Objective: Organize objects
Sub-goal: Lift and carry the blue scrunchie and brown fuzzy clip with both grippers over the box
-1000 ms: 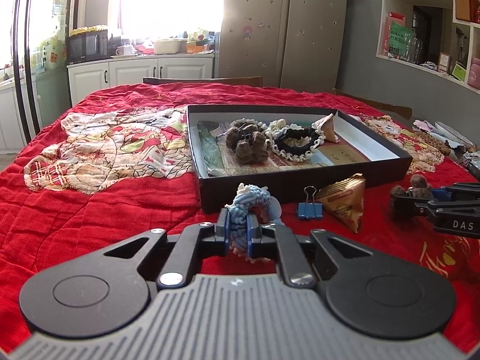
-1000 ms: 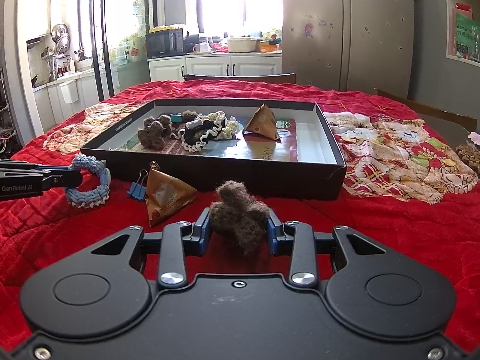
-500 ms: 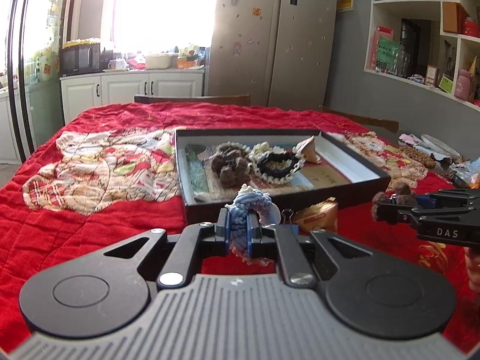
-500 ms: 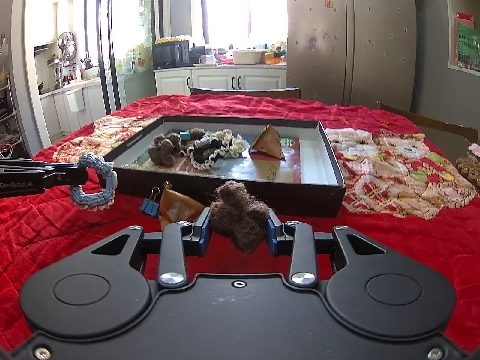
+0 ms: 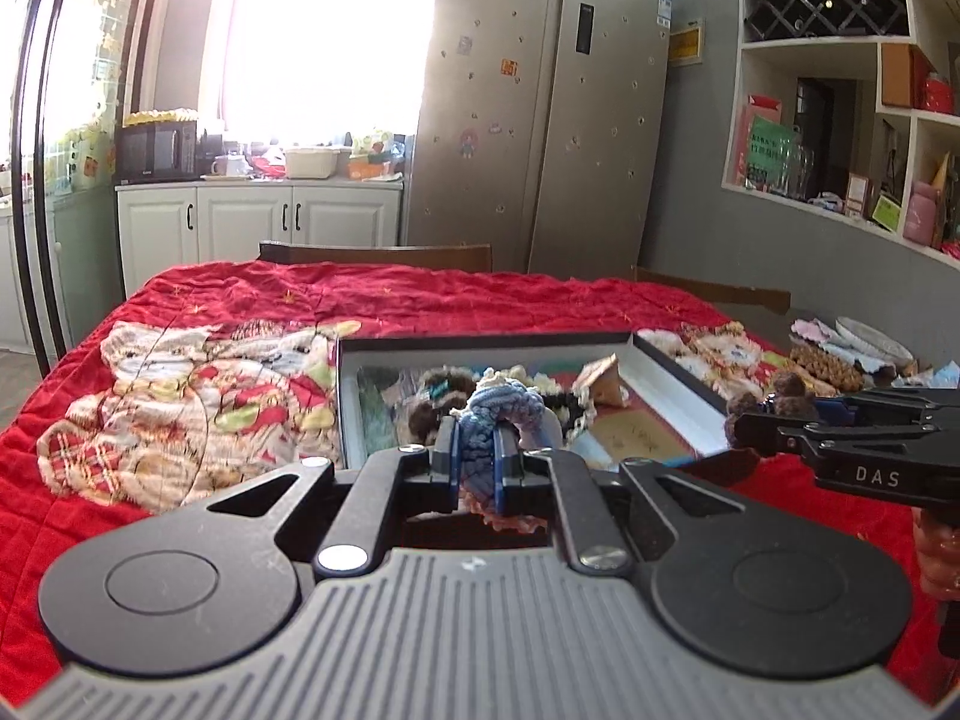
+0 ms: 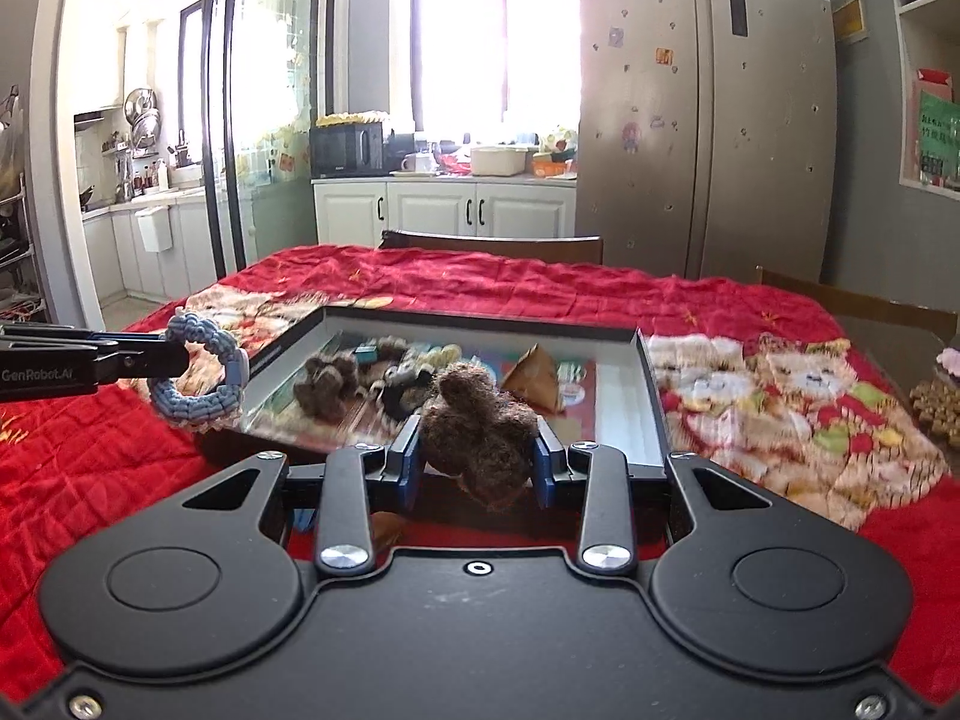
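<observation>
Left gripper (image 5: 477,468) pinches a soft blue braided cord ring (image 6: 201,375); right gripper (image 6: 477,468) squeezes a fuzzy brown wool pom-pom cluster (image 6: 480,432), likely light and squashy, above the black tray (image 6: 651,402)

Light blue braided ring (image 6: 201,381), fuzzy brown pompom (image 6: 477,435), black tray (image 6: 651,396) with white inside, red quilt (image 6: 540,288) with plaid cartoon patches.

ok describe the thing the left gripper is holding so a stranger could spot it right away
On the red quilt, find the black tray. Near its left edge, the left gripper is shut on a blue braided ring. It is the only pale blue loop; the neighbouring pieces are brown and fuzzy.
</observation>
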`<state>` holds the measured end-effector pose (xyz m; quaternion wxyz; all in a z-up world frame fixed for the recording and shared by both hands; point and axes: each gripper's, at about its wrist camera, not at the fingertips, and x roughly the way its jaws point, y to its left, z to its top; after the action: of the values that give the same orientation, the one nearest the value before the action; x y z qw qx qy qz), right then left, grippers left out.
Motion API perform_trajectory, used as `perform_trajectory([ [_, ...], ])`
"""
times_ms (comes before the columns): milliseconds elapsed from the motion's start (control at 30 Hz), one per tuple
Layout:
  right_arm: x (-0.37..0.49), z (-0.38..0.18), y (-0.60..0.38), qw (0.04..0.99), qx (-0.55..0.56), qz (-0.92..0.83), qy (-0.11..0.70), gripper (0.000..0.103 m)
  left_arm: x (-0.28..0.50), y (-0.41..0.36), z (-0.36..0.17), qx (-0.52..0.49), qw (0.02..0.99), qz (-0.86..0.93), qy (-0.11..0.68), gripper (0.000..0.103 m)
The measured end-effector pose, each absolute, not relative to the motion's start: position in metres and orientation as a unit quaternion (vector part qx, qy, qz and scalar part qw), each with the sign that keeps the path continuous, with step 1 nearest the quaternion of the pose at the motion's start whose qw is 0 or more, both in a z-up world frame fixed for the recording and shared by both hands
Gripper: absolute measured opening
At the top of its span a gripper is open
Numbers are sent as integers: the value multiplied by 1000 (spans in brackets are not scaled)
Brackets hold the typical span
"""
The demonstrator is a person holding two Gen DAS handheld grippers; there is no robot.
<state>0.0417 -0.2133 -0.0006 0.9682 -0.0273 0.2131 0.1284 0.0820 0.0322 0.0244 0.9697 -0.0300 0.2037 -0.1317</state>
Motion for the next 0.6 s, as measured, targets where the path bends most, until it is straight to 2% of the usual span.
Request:
perform_trajectory([
  [300,73,27,-215,974,-36,112,192,34,108,23,42,-36,972,-134,188,13],
  [600,135,37,-231,975,-9,83,205,34,155,7,49,-48,971,-124,198,13],
])
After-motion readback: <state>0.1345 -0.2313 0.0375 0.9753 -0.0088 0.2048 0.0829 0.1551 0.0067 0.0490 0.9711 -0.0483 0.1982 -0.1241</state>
